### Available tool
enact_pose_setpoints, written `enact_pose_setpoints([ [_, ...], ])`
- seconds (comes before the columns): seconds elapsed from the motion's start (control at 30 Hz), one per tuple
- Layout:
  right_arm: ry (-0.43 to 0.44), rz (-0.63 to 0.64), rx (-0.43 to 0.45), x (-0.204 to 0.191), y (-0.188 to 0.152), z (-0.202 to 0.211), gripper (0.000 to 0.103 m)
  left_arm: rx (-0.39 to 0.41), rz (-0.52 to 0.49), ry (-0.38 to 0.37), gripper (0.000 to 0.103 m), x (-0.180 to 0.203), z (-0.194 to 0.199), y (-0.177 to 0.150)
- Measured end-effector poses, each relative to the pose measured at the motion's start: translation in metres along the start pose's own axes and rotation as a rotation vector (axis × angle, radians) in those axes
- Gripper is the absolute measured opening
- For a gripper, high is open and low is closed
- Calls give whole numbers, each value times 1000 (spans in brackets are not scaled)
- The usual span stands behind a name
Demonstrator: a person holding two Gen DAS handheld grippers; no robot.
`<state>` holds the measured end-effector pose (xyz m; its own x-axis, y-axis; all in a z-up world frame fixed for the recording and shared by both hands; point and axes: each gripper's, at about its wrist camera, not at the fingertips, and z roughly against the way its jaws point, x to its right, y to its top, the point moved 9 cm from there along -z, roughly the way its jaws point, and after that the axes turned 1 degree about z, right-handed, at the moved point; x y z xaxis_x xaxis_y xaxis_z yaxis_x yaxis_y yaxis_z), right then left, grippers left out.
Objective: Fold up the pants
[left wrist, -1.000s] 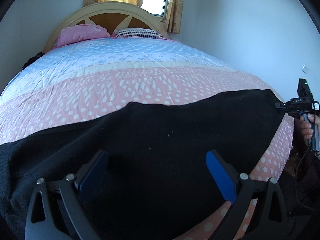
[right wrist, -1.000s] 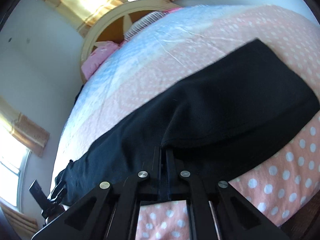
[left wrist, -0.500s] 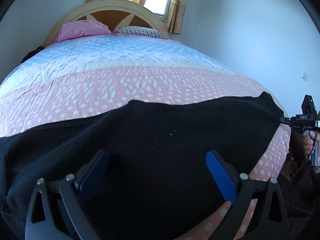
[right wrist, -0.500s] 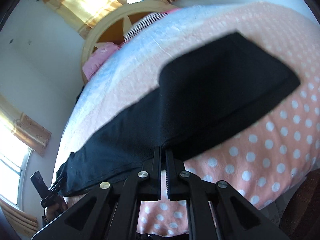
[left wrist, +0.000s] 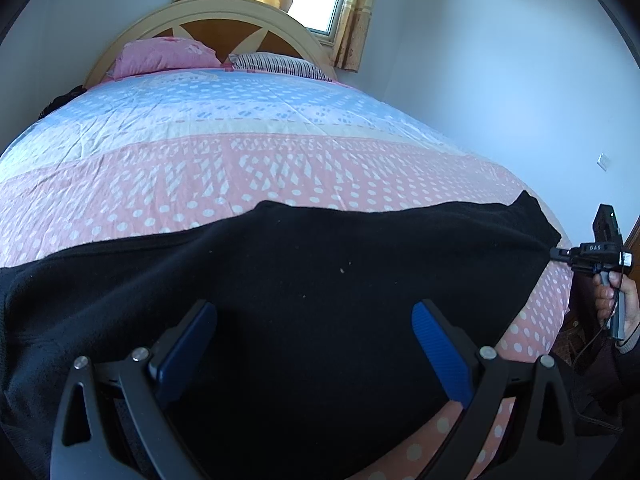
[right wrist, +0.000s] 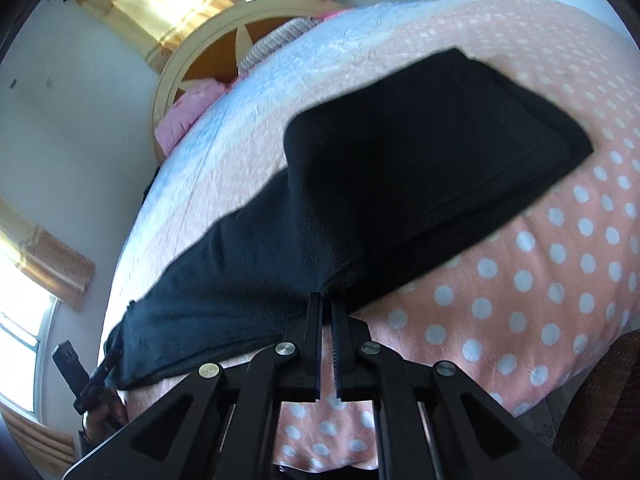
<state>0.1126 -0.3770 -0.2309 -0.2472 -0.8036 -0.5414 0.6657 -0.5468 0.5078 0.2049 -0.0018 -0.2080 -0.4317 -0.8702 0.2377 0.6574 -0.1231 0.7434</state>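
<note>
Black pants (left wrist: pixel 320 272) lie across the near end of the bed, stretched from left to right. My left gripper (left wrist: pixel 312 312) hovers open just above them, blue pads (left wrist: pixel 440 352) wide apart with only cloth below. In the right wrist view my right gripper (right wrist: pixel 326 300) is shut on the pants' edge (right wrist: pixel 332 280) and holds that end lifted, so a flap of the pants (right wrist: pixel 420 152) hangs over the bedspread. The left wrist view shows the right gripper (left wrist: pixel 554 254) pinching the pants' right corner. At the far end of the pants the left gripper (right wrist: pixel 110 360) shows small.
The bed (left wrist: pixel 240 152) has a pink and blue dotted spread. A pink pillow (left wrist: pixel 164 56) and a striped pillow (left wrist: pixel 276 65) lie by the arched headboard (left wrist: pixel 224 12). A hand (left wrist: pixel 612 296) holds the right tool. Brown furniture (right wrist: pixel 600 400) stands beside the bed.
The right gripper has lifted its end of the pants and drawn it back, raising a flap off the spread. The left gripper stays open over the cloth.
</note>
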Motion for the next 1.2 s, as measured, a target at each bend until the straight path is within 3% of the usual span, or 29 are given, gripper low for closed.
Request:
enact_pose_setpoints([
  [0.03, -2, 4, 1, -4, 1, 3, 10, 11, -6, 12, 101, 1, 2, 1],
  [0.07, -6, 10, 2, -7, 1, 6, 20, 32, -31, 23, 101, 5, 6, 3],
  [0.1, -7, 25, 11, -12, 2, 11, 38, 50, -70, 36, 101, 11, 10, 4],
  [0.13, -17, 47, 25, -17, 2, 16, 45, 62, -114, 55, 101, 17, 14, 6],
  [0.2, -64, 115, 47, -30, 1, 21, 48, 79, -226, 87, 100, 37, 19, 9],
  [0.27, -58, 194, 37, -50, -5, 21, 48, 104, -318, 79, 100, 62, 23, 11],
  [0.33, -43, 329, 8, -81, -17, 15, 48, 106, -364, 39, 99, 85, 24, 9],
  [0.4, -34, 494, 6, -113, -30, 8, 48, 81, -394, -14, 92, 103, 19, 4],
  [0.53, -78, 836, -11, -168, -61, -22, 43, 43, -405, -6, 91, 104, 4, -2],
  [0.67, -120, 1012, -50, -183, -79, -47, 41, 16, -318, 10, 91, 79, 0, -2],
  [0.77, -136, 1067, -91, -186, -89, -64, 40, 7, -263, 33, 91, 58, -2, 0],
  [0.83, -146, 1097, -112, -186, -93, -74, 33, -16, -223, 27, 91, 48, -6, -3],
  [0.97, -133, 1121, -140, -191, -101, -85, 4, -26, -172, -10, 91, 44, -6, -6],
  [1.2, -80, 1103, -120, -199, -106, -55, 2, -31, -140, -30, 91, 41, -7, -7],
])
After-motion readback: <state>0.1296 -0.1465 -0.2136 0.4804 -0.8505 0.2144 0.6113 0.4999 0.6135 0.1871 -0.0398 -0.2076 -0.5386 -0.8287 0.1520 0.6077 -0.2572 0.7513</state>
